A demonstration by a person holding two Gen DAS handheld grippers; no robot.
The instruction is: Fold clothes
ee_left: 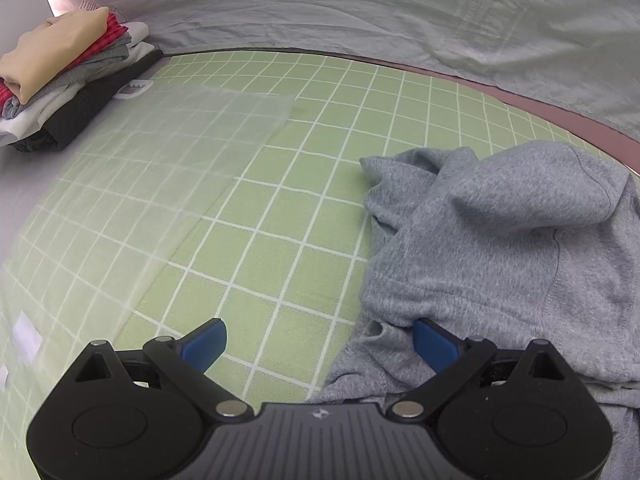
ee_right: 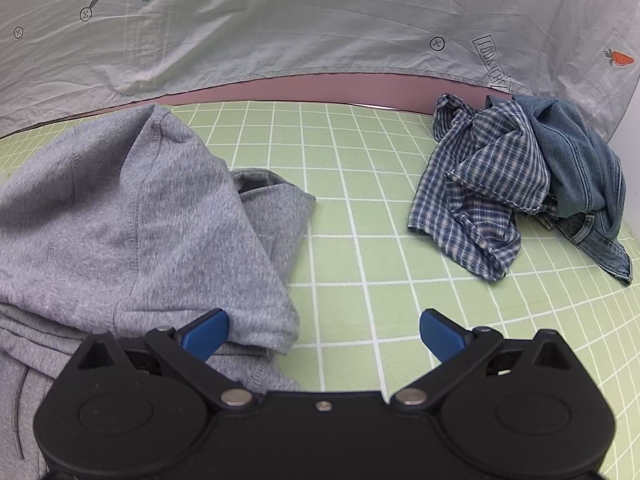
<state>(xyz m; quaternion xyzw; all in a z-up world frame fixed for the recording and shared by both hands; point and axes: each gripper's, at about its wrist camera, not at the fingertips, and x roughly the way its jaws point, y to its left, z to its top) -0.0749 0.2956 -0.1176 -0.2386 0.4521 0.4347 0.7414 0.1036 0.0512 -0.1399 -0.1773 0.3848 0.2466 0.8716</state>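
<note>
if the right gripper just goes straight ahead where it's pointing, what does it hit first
Probably nothing soon. The right gripper is open over bare green mat; the grey garment lies to its left, touching the left finger, and the plaid shirt sits off right. Straight on, the mat ends at the draped sheet; depth is unclear.

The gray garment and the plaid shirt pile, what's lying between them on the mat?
Nothing. In the right wrist view, only bare green grid mat separates the gray garment from the plaid shirt.
</note>
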